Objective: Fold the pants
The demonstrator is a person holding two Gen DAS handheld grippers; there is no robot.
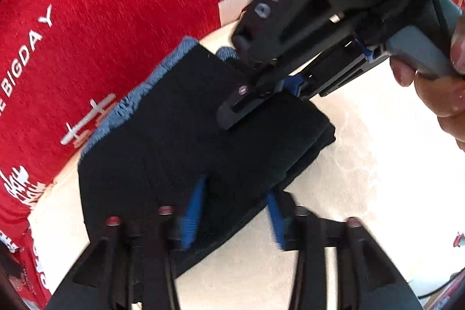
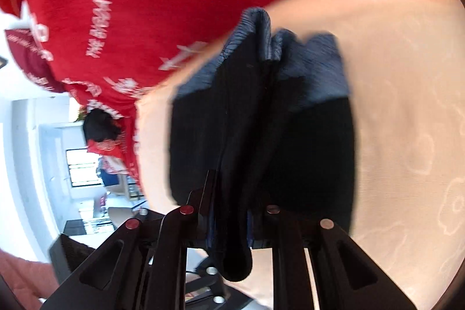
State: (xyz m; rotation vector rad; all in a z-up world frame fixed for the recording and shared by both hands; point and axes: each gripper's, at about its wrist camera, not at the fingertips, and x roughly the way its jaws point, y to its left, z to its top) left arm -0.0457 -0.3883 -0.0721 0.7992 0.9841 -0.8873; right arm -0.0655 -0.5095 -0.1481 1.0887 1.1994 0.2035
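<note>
The folded pants (image 1: 180, 135) are occupying the middle of the cream desk (image 1: 363, 164), lying close along the edge where the red cloth (image 1: 101, 19) is hanging. The right tongs (image 1: 247, 109) are crossing above the pants' far end, with a hand (image 1: 436, 95) blocking the approach from that side. The left tongs (image 1: 232, 211) are straddling the pants' near edge. Bare desk surface is lying open beyond the pants on the side away from the red cloth. In the right wrist view, a fold of the pants is filling the gap between the tongs.
</note>
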